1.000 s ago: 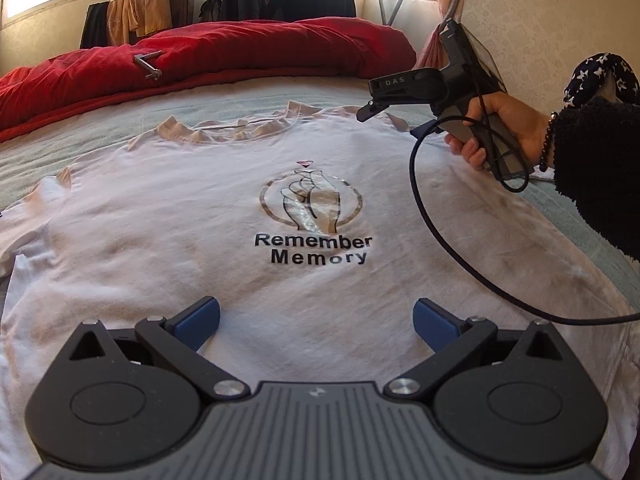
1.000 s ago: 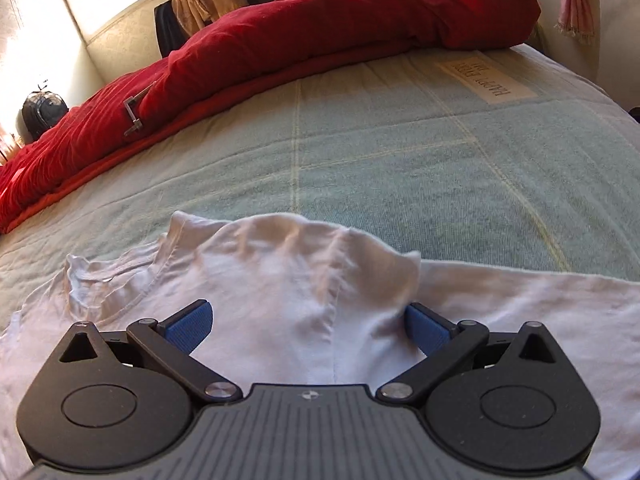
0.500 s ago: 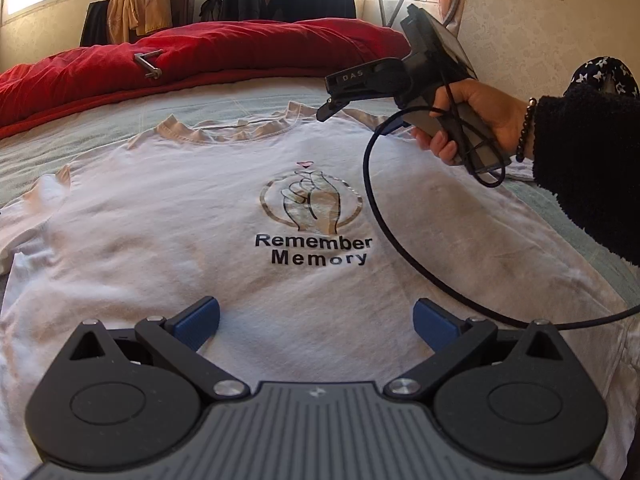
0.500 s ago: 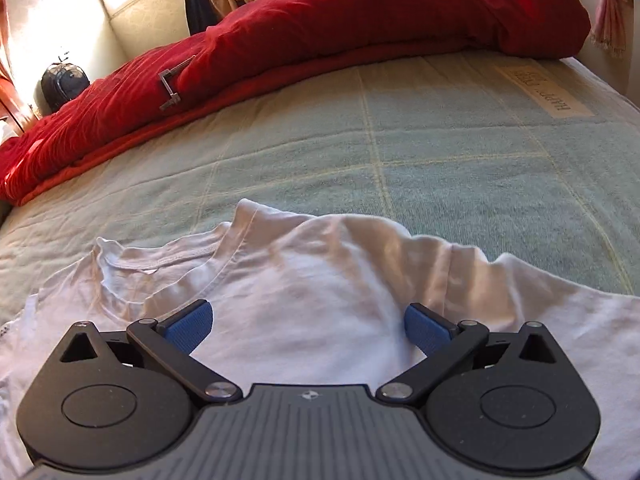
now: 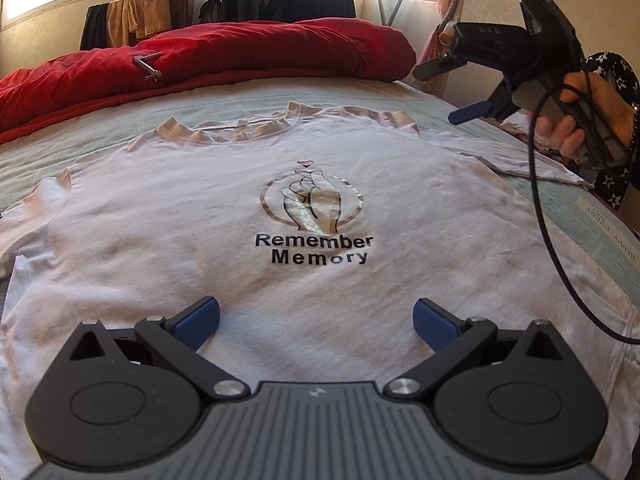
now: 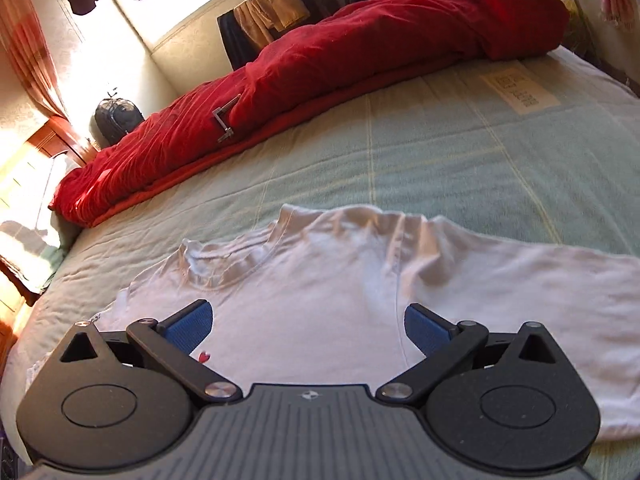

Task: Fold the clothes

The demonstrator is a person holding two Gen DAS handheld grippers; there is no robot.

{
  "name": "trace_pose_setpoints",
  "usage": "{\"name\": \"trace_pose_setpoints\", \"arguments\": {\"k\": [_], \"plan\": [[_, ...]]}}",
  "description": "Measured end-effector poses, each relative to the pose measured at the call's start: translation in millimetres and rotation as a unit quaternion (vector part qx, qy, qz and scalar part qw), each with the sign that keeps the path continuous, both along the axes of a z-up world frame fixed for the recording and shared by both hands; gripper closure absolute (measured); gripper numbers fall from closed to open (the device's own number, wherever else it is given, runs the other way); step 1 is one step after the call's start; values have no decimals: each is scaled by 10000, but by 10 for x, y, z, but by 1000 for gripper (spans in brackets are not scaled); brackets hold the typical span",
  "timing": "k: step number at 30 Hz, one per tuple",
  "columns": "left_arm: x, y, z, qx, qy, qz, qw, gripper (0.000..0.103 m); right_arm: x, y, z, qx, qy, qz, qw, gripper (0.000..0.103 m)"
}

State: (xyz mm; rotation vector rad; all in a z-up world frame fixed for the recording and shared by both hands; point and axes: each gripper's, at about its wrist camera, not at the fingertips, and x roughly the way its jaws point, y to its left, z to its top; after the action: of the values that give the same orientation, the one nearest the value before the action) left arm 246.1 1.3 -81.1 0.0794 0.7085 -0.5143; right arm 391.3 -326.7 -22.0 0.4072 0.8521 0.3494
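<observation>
Left wrist view, shirt: white T-shirt (image 5: pixel 248 216) lay spread face up on the bed (image 5: pixel 120 120), printed chest up, collar (image 5: pixel 232 132) toward the far side, near the red duvet (image 5: pixel 224 60) but apart from it.
Left wrist view, left tongs: left tongs (image 5: pixel 316 322) stood wide apart over the lower body of the shirt, nothing between the blue pads (image 5: pixel 198 320); contact with the cloth could not be told.
Left wrist view, right tongs: right tongs (image 5: pixel 446 92) hung in the air off the shirt's right shoulder, held by the right hand (image 5: pixel 580 120), cable (image 5: pixel 540 208) trailing across the shirt's right side; fingers looked parted, clamped on nothing.
Right wrist view, shirt: right shoulder and sleeve (image 6: pixel 540 300) lay flat below the tongs, with wrinkles running from the collar toward the shoulder seam.
Right wrist view, right tongs: seen spread wide above the shoulder area, empty, well clear of the duvet.
Handling, judged: thin, light, limp cotton; likely to sag and bunch from any single pinch, and to drag on the bed cover rather than slide.
Where to take hold, judged: shoulder seam beside the collar for one pair of tongs, hem or side seam on the same side for the other, pinching both layers so that the fold line stays straight.
Risk, judged: catching only the top layer, or snagging the trailing cable in the fold.
</observation>
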Motion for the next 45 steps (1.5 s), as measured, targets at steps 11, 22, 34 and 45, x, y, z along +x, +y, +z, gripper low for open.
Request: {"name": "trace_pose_setpoints", "arguments": {"k": [11, 22, 34, 45], "plan": [[-63, 14, 89, 46, -89, 96, 9999, 1, -728, -24, -171, -310, 321, -490, 9978, 0], [-181, 92, 327, -88, -467, 208, 9987, 1, -1152, 852, -433, -1998, -98, 490, 9786, 0], [-188, 78, 329, -53, -478, 195, 9987, 1, -1576, 883, -421, -2396, -61, 399, 9700, 0], [-262, -2, 332, 86, -582, 70, 9982, 1, -2443, 958, -243, -2610, -238, 323, 9645, 0]]}}
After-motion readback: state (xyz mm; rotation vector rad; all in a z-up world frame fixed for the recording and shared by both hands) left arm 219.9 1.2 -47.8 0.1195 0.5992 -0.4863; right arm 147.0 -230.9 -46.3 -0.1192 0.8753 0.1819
